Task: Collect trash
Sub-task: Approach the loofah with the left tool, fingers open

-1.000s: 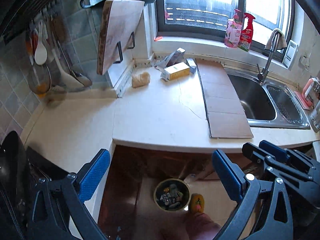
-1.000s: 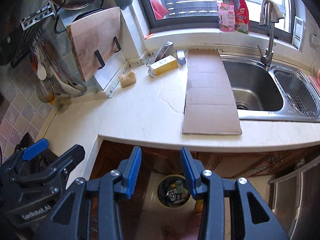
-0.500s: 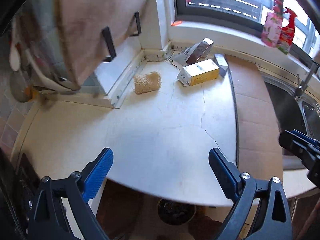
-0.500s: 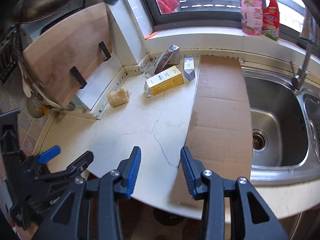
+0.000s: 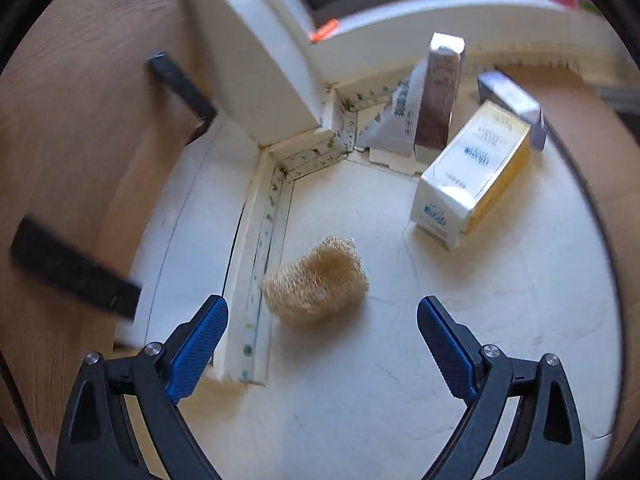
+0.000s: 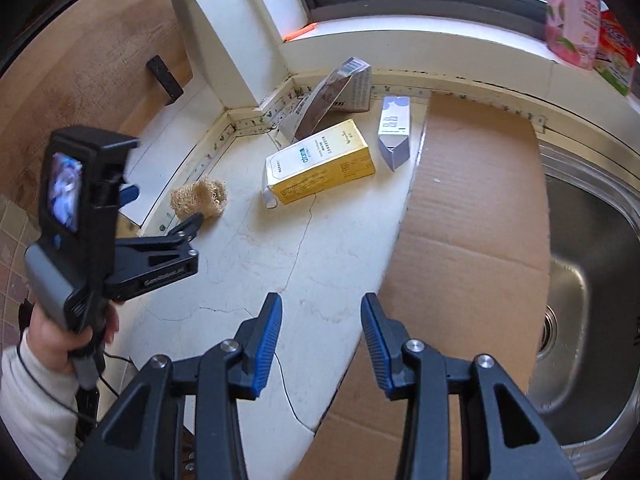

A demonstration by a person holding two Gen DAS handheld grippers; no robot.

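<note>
A tan fibrous scrub pad (image 5: 316, 280) lies on the white counter near the wall corner; it also shows in the right wrist view (image 6: 199, 199). My left gripper (image 5: 322, 330) is open and empty, its jaws wide on either side of the pad and just short of it; it shows in the right wrist view (image 6: 166, 208) too. Behind lie a yellow and white box (image 5: 472, 176) (image 6: 320, 160), a silver-brown carton (image 5: 438, 100) (image 6: 332, 96) leaning on the wall, and a small bluish box (image 5: 514, 106) (image 6: 394, 132). My right gripper (image 6: 321, 330) is open and empty over the counter beside a flat cardboard sheet (image 6: 468, 232).
A wooden cutting board (image 5: 80, 140) stands at the left on a white ledge (image 5: 192, 232). A steel sink (image 6: 592, 280) lies right of the cardboard. Spray bottles (image 6: 576, 12) stand on the window sill. The counter's front edge runs under my right gripper.
Both grippers have moved forward from above the floor bin to over the counter. The left one has come close to the scrub pad. The bin has left view.
</note>
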